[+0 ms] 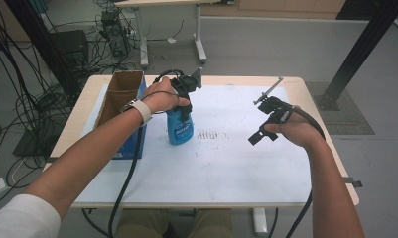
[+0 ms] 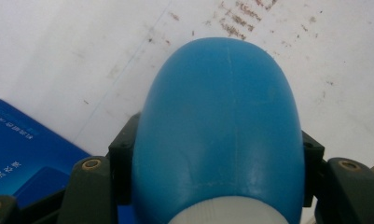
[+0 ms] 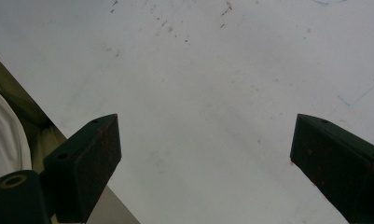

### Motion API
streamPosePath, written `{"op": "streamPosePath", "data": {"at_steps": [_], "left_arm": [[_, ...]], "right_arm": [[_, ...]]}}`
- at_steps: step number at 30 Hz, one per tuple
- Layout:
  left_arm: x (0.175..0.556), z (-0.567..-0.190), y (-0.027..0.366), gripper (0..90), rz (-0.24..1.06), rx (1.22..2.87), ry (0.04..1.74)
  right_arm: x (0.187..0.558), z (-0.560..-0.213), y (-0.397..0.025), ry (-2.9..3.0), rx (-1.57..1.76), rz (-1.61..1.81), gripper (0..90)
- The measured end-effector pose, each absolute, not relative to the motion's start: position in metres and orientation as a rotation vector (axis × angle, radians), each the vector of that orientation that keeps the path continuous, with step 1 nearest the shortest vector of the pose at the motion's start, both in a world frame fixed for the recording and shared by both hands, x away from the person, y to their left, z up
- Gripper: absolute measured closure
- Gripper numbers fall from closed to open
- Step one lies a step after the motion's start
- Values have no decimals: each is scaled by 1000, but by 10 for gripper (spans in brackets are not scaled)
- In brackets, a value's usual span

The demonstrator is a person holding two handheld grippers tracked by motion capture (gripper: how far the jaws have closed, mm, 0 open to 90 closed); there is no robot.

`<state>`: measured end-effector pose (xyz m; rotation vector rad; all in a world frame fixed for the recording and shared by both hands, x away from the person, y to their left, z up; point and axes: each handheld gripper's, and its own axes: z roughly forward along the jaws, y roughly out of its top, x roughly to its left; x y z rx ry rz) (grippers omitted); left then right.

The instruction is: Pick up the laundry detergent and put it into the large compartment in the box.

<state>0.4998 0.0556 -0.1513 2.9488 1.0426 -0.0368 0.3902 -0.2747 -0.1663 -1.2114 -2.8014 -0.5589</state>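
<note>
**A:** Fingers first: the left gripper [image 1: 185, 101] has its black pads [image 2: 122, 156] clamped on either side of the glossy blue plastic bottle with the white cap [image 2: 219, 135], high up near the neck. The right gripper [image 1: 264, 126] has its pads [image 3: 89, 161] spread wide apart with nothing between them, just bare white sheet underneath.

**B:** So where's the bottle sitting?

**A:** Upright on the white-covered wooden table [image 1: 246, 163], left of the middle, just beside the open blue cardboard box [image 1: 121, 111] that sits by the table's left edge. Can't tell if its base is actually touching the surface or slightly lifted.

**B:** Why grab it by the top?

**A:** My guess: it keeps the bottle vertical, handy for lowering it into the box or lifting it out. The right one hovers off near the right edge, probably just staying clear.
</note>
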Motion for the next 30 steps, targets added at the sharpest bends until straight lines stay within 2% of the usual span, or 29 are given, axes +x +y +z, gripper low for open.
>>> {"op": "streamPosePath", "data": {"at_steps": [30], "left_arm": [[499, -152, 56, 384, -35, 2946, 1045]], "right_arm": [[391, -168, -274, -2798, -1210, -561, 84]]}}
